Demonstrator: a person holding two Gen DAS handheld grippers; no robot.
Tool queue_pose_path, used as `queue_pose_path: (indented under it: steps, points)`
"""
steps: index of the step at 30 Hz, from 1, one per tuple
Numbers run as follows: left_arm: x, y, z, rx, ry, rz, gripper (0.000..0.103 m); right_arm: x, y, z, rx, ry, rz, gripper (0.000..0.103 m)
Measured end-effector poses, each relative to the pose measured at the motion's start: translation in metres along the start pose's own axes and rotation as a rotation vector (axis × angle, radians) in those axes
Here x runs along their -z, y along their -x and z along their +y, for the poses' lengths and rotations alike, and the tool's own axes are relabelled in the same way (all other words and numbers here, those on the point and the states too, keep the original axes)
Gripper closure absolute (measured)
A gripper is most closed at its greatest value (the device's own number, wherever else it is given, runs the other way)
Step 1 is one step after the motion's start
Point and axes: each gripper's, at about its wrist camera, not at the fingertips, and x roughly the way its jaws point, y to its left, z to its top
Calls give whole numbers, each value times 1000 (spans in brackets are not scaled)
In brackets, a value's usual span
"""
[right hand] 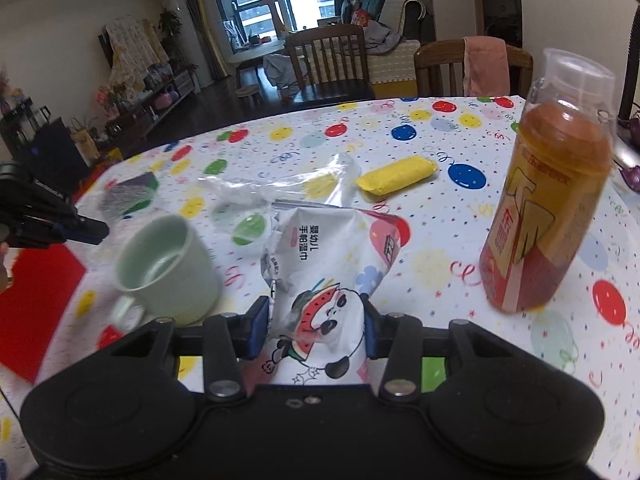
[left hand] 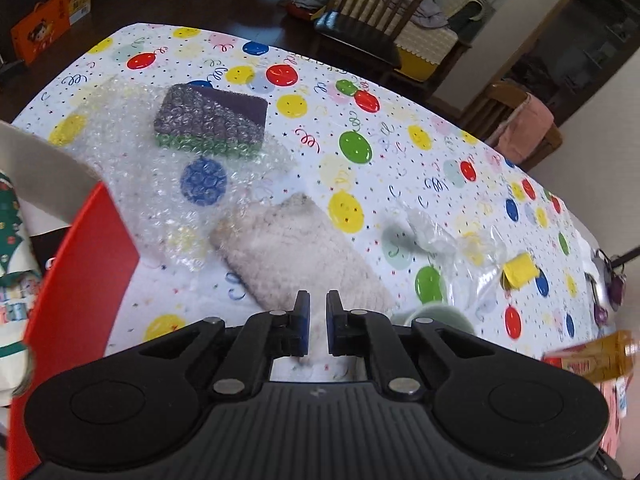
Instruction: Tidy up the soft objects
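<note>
White wipes pack (right hand: 320,280): upright, long axis vertical | right tool (right hand: 316,330): clamping it | left tool (left hand: 318,320): closed, empty

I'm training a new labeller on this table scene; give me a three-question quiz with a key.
1. True or false: the right gripper is closed on the wipes pack.
2. Which lies under the bubble wrap? A) the sponge B) the yellow pack C) the mug
3. Fill in: the drink bottle stands ____ on the tablecloth.

Key: 1 true. 2 A. 3 upright.
</note>
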Motion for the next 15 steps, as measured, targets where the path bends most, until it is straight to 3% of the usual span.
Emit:
queue_pose_path:
  steps: [10,15]
  points:
    - [11,9,4,15,-38,20,95,12,22,12,-41,-21,8,60]
    - [4,-3,2,0,26,27,91,15,25,7,-57,-41,6,59]
